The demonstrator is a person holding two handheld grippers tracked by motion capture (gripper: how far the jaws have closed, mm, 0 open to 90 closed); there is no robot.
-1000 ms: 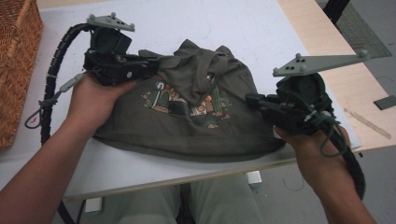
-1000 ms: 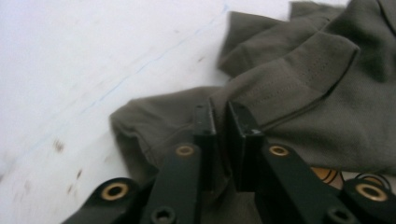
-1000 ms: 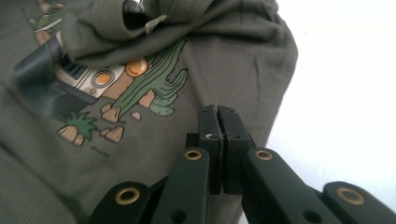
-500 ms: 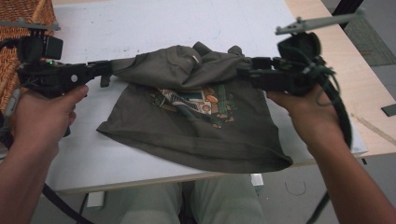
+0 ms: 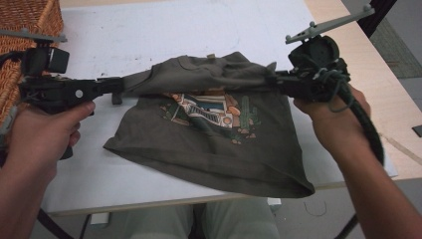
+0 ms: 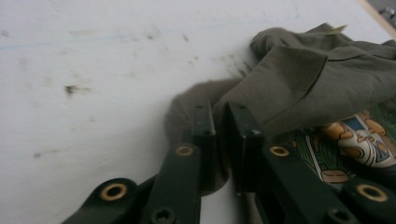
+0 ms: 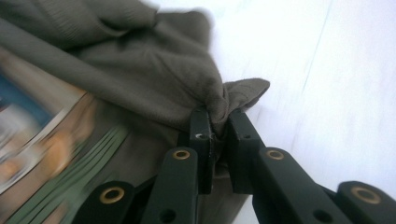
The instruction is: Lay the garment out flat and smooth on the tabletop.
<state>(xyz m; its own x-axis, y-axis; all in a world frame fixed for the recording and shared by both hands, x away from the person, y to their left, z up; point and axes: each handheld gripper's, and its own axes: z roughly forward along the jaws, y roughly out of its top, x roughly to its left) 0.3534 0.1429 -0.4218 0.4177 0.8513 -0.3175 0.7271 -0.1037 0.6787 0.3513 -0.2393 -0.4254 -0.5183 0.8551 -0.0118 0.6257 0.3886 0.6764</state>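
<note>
An olive-green T-shirt point(image 5: 214, 144) with a cactus print lies on the white table point(image 5: 174, 30), its top edge stretched taut between my two grippers and its hem hanging toward the front edge. My left gripper point(image 5: 117, 89) pinches the shirt's left sleeve. In the left gripper view the fabric point(image 6: 289, 79) runs into the narrow gap of that gripper point(image 6: 222, 126), whose jaws have just been opening slightly with cloth still between them. My right gripper point(image 5: 276, 79) grips the shirt's right end. In the right gripper view a bunched fold point(image 7: 238, 93) sits squeezed in that gripper point(image 7: 220, 123), whose jaws have just been closing.
A wicker basket point(image 5: 25, 30) stands at the back left, close behind my left hand. Bare wood point(image 5: 358, 74) borders the white sheet on the right, with a small dark object point(image 5: 417, 130) at the far right. The person's legs show below the front edge.
Both grippers have drawn apart and away from the person, pulling the shirt's bunched top out into a straight taut line. Over the last half second they have barely shifted.
</note>
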